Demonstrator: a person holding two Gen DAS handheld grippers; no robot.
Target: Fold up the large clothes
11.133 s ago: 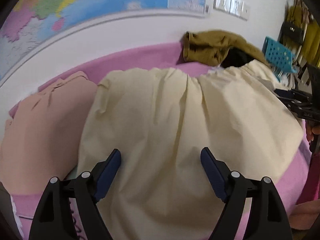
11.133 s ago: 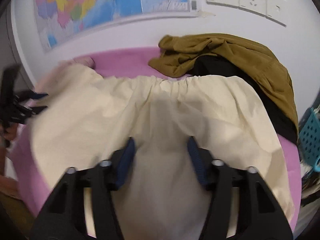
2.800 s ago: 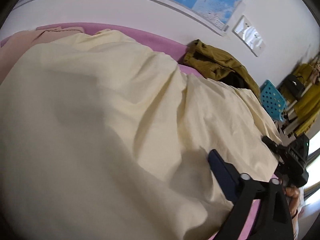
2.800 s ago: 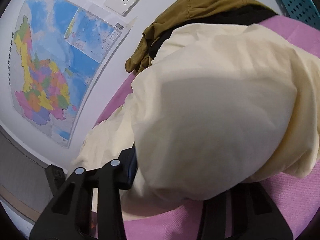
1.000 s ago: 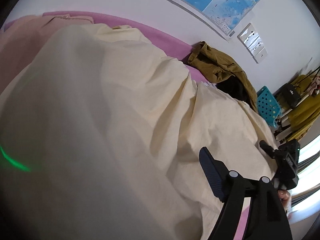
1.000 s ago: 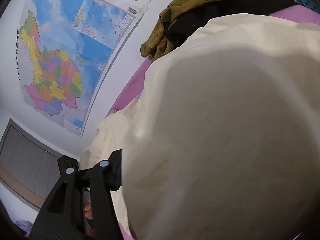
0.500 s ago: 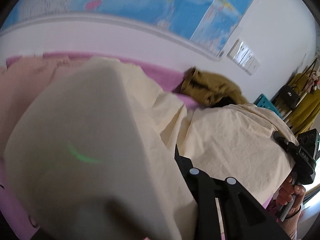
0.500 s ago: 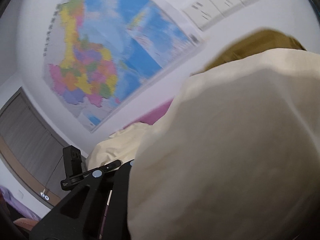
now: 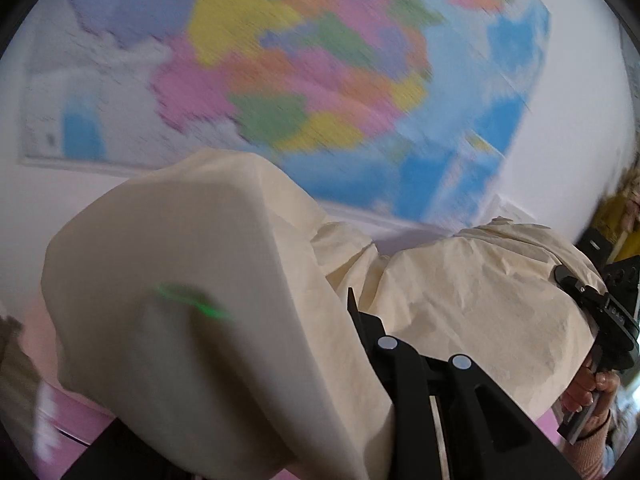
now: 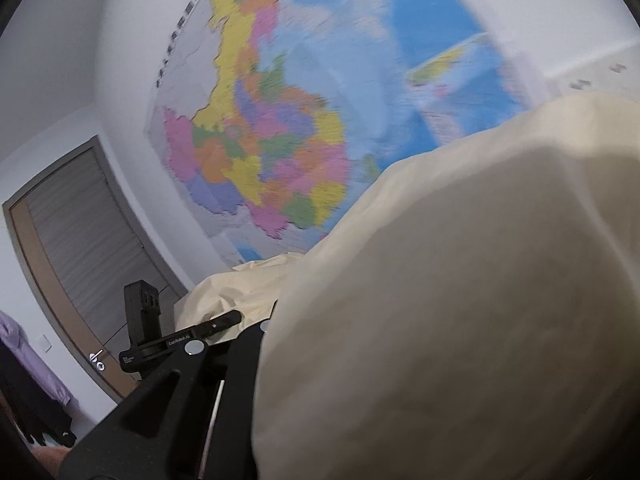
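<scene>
Left gripper (image 9: 348,312): cloth covers one finger, and the other finger (image 9: 362,328) presses against the fabric; it is clamped on the cream garment.
Right gripper (image 10: 264,332): only one black finger (image 10: 240,344) shows, with cloth draped over the rest; it grips the same garment. In the left wrist view this gripper (image 9: 600,312) sits at the far edge of the cloth, with the person's hand (image 9: 588,392) below it.
Cream garment (image 9: 192,320): lifted up, bulging close to both cameras and hanging between the two grippers, with a wrinkled stretch (image 9: 472,292) running towards the right one.
Pink bed cover (image 9: 68,420): a blurred strip below the garment at the lower left.
Map (image 9: 320,72): a large coloured wall map behind the cloth, blurred in both views.
Wall sockets (image 10: 580,76): faint, on the white wall beside the map.
Door (image 10: 76,232): grey with a wooden frame, far left in the right wrist view.
</scene>
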